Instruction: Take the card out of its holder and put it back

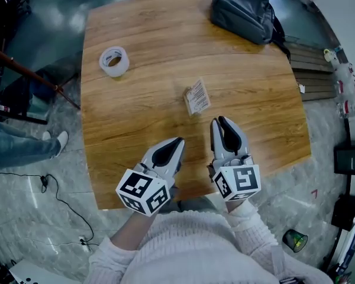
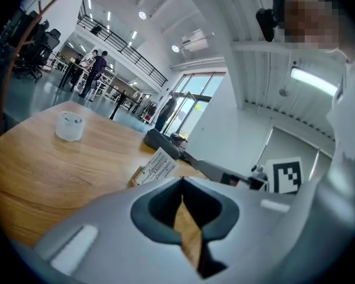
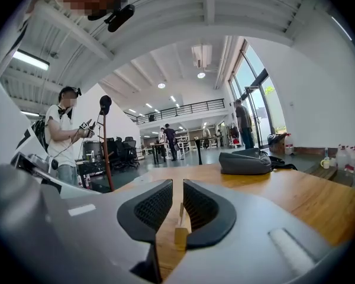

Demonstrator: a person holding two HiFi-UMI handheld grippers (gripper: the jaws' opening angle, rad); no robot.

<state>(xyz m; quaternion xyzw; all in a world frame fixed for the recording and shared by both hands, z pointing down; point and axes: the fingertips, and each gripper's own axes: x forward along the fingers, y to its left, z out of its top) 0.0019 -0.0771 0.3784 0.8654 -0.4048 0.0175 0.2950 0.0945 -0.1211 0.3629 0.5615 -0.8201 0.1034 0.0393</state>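
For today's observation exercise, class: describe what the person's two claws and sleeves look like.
The left claw and right claw are light grey with dark inner pads. Each carries a cube of black-and-white square markers. The sleeves are cream knit.

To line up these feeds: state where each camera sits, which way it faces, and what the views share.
Head view: on the person's head, facing steeply down at the table; sleeves, left gripper, right gripper show.
Left gripper view: on that gripper, facing card holder and tape roll; own shut fingers show.
Right gripper view: on that gripper, facing the black bag; own slightly parted fingers show.
Shared: the black bag, in all three.
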